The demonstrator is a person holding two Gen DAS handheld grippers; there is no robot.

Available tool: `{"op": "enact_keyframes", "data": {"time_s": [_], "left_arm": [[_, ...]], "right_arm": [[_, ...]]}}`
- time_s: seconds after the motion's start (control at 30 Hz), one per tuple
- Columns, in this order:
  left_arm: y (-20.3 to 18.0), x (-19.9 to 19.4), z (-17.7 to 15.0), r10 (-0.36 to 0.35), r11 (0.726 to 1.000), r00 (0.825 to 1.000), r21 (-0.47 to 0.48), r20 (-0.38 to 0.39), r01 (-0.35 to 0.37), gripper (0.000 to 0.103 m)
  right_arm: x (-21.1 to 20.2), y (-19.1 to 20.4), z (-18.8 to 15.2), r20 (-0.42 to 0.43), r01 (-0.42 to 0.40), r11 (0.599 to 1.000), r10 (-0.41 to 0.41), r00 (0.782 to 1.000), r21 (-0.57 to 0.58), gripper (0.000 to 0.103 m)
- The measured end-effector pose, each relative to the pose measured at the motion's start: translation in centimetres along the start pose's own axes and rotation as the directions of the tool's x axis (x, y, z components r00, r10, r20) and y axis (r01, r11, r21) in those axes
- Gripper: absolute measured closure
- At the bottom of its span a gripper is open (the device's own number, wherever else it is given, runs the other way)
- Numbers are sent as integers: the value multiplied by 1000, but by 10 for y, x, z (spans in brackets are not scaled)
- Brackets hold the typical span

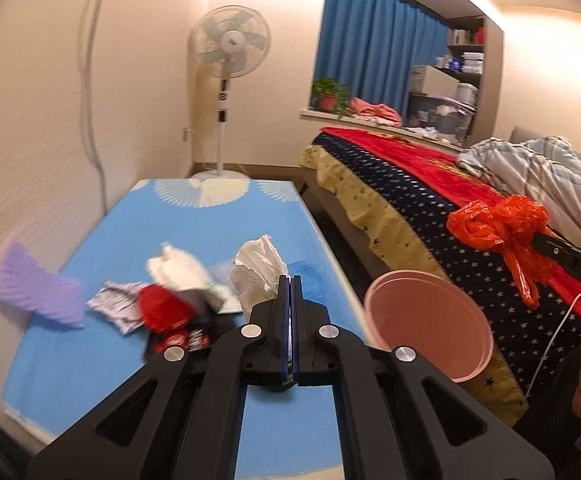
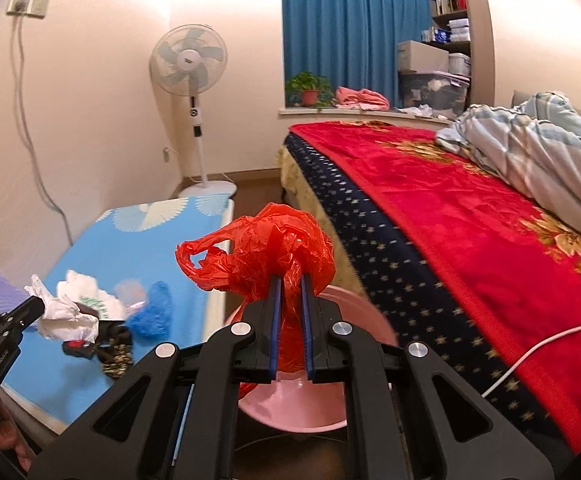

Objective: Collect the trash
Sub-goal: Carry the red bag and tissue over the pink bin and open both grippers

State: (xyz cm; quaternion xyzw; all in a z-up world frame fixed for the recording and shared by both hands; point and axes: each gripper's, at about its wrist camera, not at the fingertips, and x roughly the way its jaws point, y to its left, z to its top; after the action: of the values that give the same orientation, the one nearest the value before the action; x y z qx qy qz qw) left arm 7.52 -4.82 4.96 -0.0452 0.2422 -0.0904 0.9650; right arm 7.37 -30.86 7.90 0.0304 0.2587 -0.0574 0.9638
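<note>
Here, crumpled red plastic bag (image 2: 266, 252) pinched in right jaws.

Warm indoor light — blurred, warped edges

Black gripper bodies, blue pads — left gripper (image 1: 289, 292), right gripper (image 2: 290, 300). Orange-red translucent plastic bag (image 2: 258, 256) between the right pads. Pale pink basin (image 1: 430, 324), same tone inside and out. Sky-blue table cover (image 1: 194, 232) with white fan-shaped motifs along the far edge. On it: white crumpled tissue (image 1: 258, 268), white paper wad (image 1: 178, 268), red scrap (image 1: 162, 308), black-and-red wrapper (image 1: 186, 340), lilac ridged piece (image 1: 38, 288), bright blue crumpled item (image 2: 150, 312). Bed: red blanket (image 2: 450, 216) with gold floral print — navy border with pale stars, yellowish star-printed valance. Blue-and-white checked quilt (image 2: 538, 140). Deep blue curtain (image 2: 350, 32). White fan (image 2: 188, 60), pale blue blades.
</note>
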Motion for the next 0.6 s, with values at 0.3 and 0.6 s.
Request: {"op": "enact_keyframes", "data": {"time_s": [0.3,0.6], "left_arm": [[-56,34,14,-105,993,994,59,-15,105,103],[-106,75,14,-190,973,980,119,-60,196,103]], "right_arm": [[27,-41,-5,-18,78,995,-77,997,55,93],[54,-52,-10,-45,113,988,-109,993,107,93]]}}
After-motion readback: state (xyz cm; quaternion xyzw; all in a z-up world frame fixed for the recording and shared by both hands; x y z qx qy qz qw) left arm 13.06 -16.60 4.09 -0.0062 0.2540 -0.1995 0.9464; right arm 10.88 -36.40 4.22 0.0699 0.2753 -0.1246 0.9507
